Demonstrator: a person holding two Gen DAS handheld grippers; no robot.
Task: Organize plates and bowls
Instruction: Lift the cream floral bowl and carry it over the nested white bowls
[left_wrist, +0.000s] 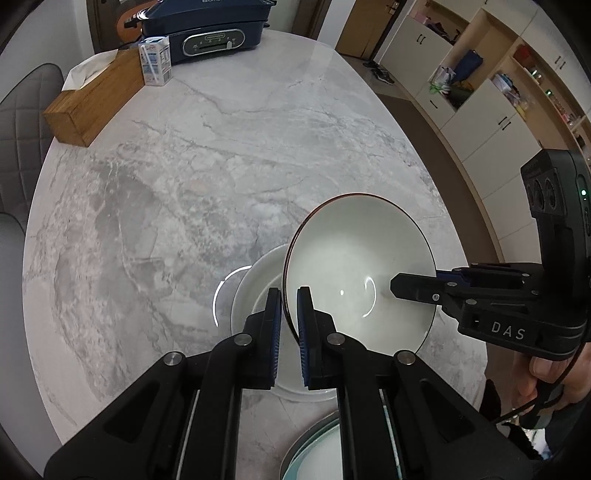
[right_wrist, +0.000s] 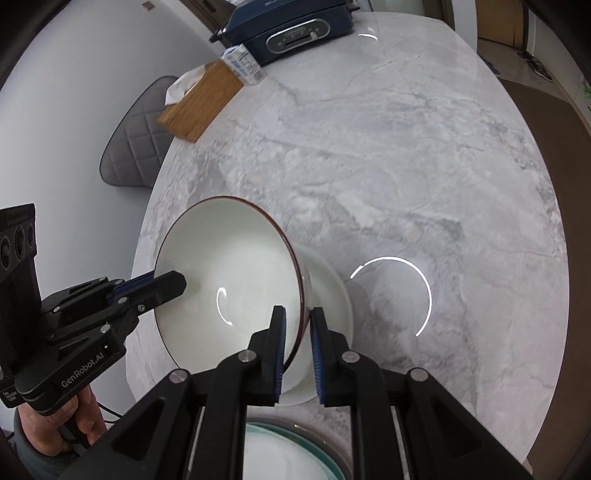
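A white bowl with a dark rim (left_wrist: 354, 254) (right_wrist: 229, 258) hangs tilted above the marble table, held from both sides. My left gripper (left_wrist: 288, 297) is shut on its left rim, one pad inside and one outside. My right gripper (right_wrist: 297, 314) is shut on the opposite rim and enters the left wrist view from the right (left_wrist: 398, 285). In the right wrist view the left gripper (right_wrist: 178, 282) shows at the left. Right under the held bowl a second white bowl (left_wrist: 258, 284) (right_wrist: 330, 295) stands on the table, partly hidden. A teal-rimmed plate (left_wrist: 317, 454) (right_wrist: 280, 454) lies near the front edge.
At the far end of the table are a wooden tissue box (left_wrist: 92, 103) (right_wrist: 201, 103), a small carton (left_wrist: 155, 61) (right_wrist: 243, 64) and a dark blue electric grill (left_wrist: 207, 33) (right_wrist: 291, 29). A grey chair (right_wrist: 133, 147) stands left of the table. Cabinets (left_wrist: 491, 110) line the right wall.
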